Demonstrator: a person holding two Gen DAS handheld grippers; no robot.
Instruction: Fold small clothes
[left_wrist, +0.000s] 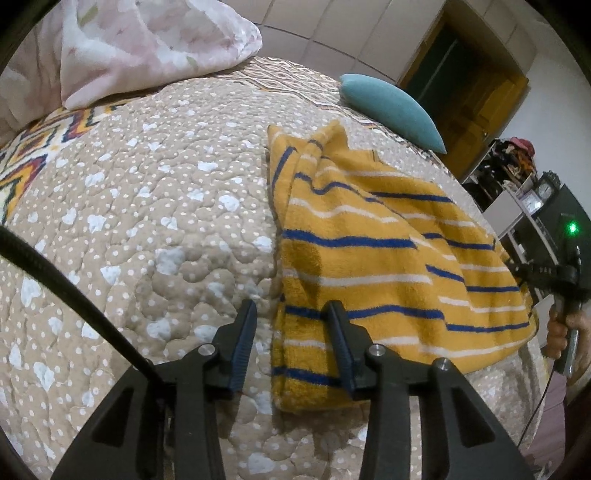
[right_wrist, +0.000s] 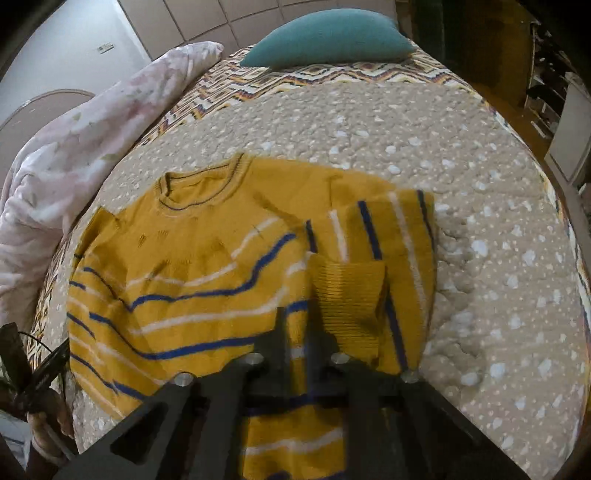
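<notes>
A small mustard-yellow sweater (right_wrist: 192, 266) with blue and white stripes lies on the bed, collar toward the far side. Its right sleeve (right_wrist: 388, 240) is folded inward, with the ribbed cuff (right_wrist: 347, 295) lying over the body. My right gripper (right_wrist: 295, 317) is over the sweater just left of the cuff, jaws narrow; blur hides whether they pinch cloth. In the left wrist view the sweater (left_wrist: 369, 258) lies to the right. My left gripper (left_wrist: 291, 306) is open, straddling the sweater's near left edge, holding nothing.
A beige dotted quilt (left_wrist: 147, 221) covers the bed. A teal pillow (right_wrist: 328, 37) lies at the far side, a pink floral duvet (right_wrist: 74, 147) along the left. Shelves and a dark doorway (left_wrist: 461, 74) stand beyond the bed.
</notes>
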